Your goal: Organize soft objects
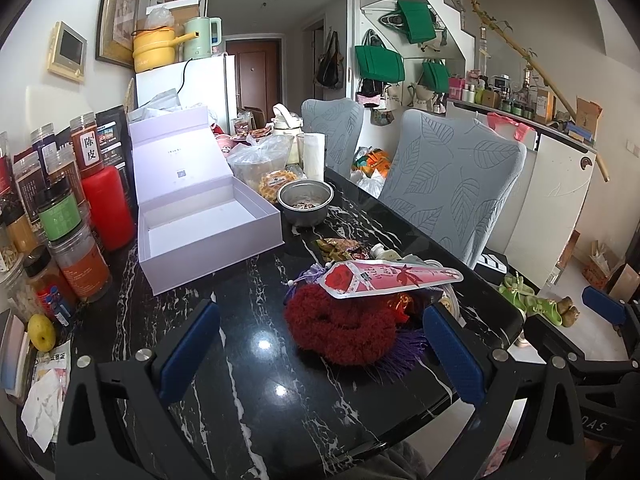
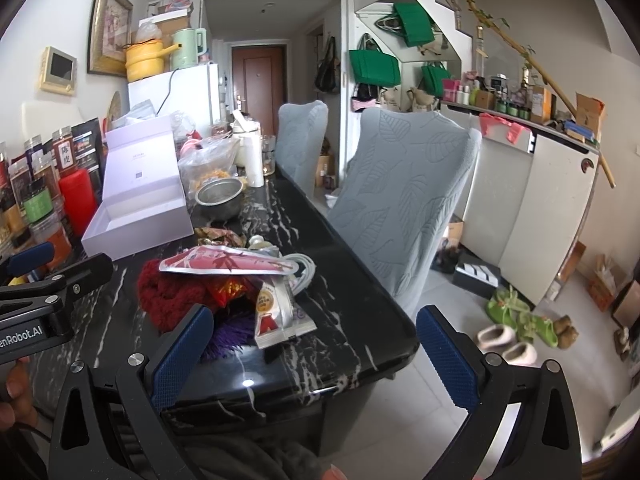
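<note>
At the far left of the left wrist view, a crowd of spice jars (image 1: pixel 74 276) runs out of frame, the nearest ones cut by the fisheye edge and their labels mostly unreadable. A yellow fruit (image 1: pixel 42 332) sits beside crumpled papers (image 1: pixel 46 396) whose print is too small to make out. Next to the right stands the open lilac box (image 1: pixel 208 220), lid upright, on the black marble table (image 1: pixel 256 380). Behind it a metal bowl (image 1: pixel 306 200) holds something dark that cannot be identified.

The left gripper (image 1: pixel 320 344) hovers low over the table with its blue pads wide apart, holding nothing. Between and just beyond them lies the pile of soft things: a red fuzzy scrunchie (image 1: pixel 340 328) with a pink rose-printed pouch (image 1: pixel 384 278) resting across its top. A purple fringed item (image 1: pixel 400 356) shows only as tassels poking out from under the scrunchie; the rest is hidden.

In the right wrist view, the right gripper (image 2: pixel 316 354) is likewise spread open and empty near the table's end. Its left finger covers part of the purple piece, and a silver sachet (image 2: pixel 276 316) lies in front of the pile. A white cable (image 2: pixel 306 268) is half buried behind the pouch. A grey leaf-patterned chair (image 2: pixel 400 208) stands to the right.
</note>
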The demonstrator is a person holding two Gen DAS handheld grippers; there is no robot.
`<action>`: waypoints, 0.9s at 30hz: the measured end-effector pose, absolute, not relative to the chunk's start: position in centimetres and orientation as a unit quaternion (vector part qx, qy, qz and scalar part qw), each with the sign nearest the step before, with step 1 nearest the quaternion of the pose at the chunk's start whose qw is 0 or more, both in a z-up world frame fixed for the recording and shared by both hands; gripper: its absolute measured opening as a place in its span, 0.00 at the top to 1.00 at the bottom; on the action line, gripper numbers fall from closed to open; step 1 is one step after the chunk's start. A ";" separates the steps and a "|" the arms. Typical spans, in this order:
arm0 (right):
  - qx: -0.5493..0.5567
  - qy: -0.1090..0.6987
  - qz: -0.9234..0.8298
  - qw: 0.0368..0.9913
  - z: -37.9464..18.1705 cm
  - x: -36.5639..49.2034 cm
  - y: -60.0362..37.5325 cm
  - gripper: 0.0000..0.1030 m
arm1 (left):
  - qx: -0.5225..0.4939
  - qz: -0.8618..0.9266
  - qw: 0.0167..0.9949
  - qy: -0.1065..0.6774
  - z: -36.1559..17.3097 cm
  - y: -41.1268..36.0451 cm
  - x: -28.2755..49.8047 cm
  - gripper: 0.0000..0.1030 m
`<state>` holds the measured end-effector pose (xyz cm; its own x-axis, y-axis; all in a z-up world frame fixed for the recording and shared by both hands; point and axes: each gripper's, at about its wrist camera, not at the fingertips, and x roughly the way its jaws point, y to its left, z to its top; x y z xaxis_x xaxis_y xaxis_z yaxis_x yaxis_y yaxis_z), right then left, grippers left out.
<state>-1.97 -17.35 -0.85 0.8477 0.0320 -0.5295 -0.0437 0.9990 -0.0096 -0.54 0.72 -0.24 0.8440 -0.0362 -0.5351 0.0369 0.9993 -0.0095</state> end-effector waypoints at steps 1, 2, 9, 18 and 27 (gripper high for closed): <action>-0.011 0.275 0.020 0.961 -0.9 -2.0 -17.4 0.00 | 0.001 -0.019 0.960 0.279 -0.2 0.7 -0.6 0.00; -0.011 0.276 0.020 0.961 -0.9 -2.0 -17.3 0.00 | 0.001 -0.019 0.960 0.278 -0.2 0.7 -0.5 0.00; -0.011 0.276 0.020 0.961 -1.0 -2.0 -17.3 0.00 | 0.002 -0.018 0.960 0.280 -0.2 0.8 -0.5 0.00; -0.013 0.275 0.021 0.961 -1.1 -2.0 -17.3 0.00 | 0.001 -0.018 0.959 0.282 -0.2 0.9 -0.5 0.00; -0.013 0.275 0.022 0.961 -1.2 -2.0 -17.2 0.00 | -0.001 -0.018 0.959 0.283 -0.2 0.9 -0.4 0.00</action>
